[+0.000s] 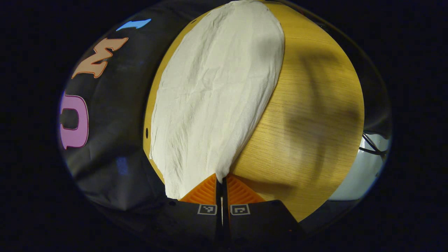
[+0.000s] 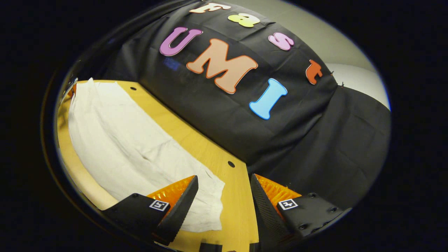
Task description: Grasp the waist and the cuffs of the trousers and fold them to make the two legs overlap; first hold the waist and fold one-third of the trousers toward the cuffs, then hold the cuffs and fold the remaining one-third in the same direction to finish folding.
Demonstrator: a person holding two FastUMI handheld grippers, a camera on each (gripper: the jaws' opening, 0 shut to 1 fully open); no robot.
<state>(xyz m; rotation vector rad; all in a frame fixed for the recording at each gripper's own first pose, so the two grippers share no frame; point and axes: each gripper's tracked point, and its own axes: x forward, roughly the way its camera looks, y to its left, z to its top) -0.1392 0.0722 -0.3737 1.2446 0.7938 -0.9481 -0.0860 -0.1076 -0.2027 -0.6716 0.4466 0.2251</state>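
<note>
Left gripper view, nearest first: left gripper with its two fingers drawn together, barely a slit between them, pinching a corner of the trousers right at the tips. From that pinched corner the pale, creased cloth fans away over the wooden table, running long toward the far end of the board, one long edge near the table's left rim, the other edge crossing the middle of the tabletop. Bare wood to the right of the cloth carries broad soft shadows. Past the table's right edge a pale surface with dark cables shows, too distorted to identify further. The booth wall of black cloth hangs just beyond the left rim. Right gripper view, nearest first: right gripper with jaws spread wide and nothing between them; the left-hand finger sits over the near end of the trousers, the right-hand finger out past the table's edge in front of the booth wall. Whether that left-hand finger touches the cloth I cannot tell from this angle. The trousers lie flat along the table, stretching away to the far left corner. A small dark hole sits in the wood near the table's edge, another farther off.
</note>
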